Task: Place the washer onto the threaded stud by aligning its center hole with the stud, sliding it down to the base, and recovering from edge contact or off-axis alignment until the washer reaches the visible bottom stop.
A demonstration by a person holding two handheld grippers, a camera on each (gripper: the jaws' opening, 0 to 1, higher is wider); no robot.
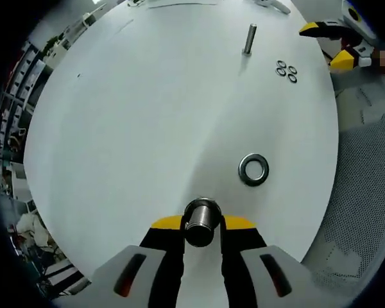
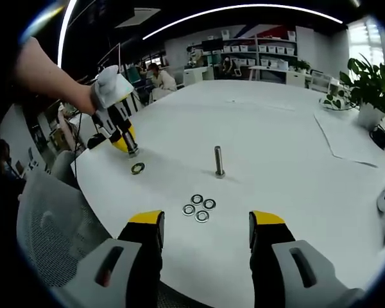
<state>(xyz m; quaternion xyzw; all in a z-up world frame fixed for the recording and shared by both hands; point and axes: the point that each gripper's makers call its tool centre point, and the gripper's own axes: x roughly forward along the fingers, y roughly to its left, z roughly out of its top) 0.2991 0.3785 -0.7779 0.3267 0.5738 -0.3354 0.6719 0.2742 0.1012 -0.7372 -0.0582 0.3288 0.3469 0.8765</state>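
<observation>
The washer (image 1: 253,169) lay flat on the white table (image 1: 135,128), just beside the bolt (image 1: 201,221) that the left gripper (image 1: 202,224) had clamped between its yellow-tipped jaws. In the right gripper view that same washer (image 2: 138,169) sat right under the left gripper (image 2: 123,142), at the near left of the table. The threaded stud (image 2: 219,161) stood upright further toward the middle, well apart from it, with a cluster of four small washers (image 2: 199,208) lying between the stud and the right gripper (image 2: 205,228), whose jaws stood wide apart and held nothing.

As I judged it, nothing was on the stud yet, and the step in hand was to get a washer picked up. A flat ring on a smooth top wants a grip across its rim, or tipping onto its edge first. Once lifted, I would keep it level and centred over the stud tip, and if an edge caught the threads, back off and re-level, not push.

The table (image 2: 276,128) was round and white, with papers (image 2: 353,138) at the far right. Beyond it was an open office, with a potted plant (image 2: 371,90) at the right, shelves along the back wall, and a mesh chair (image 2: 45,224) at the near left.
</observation>
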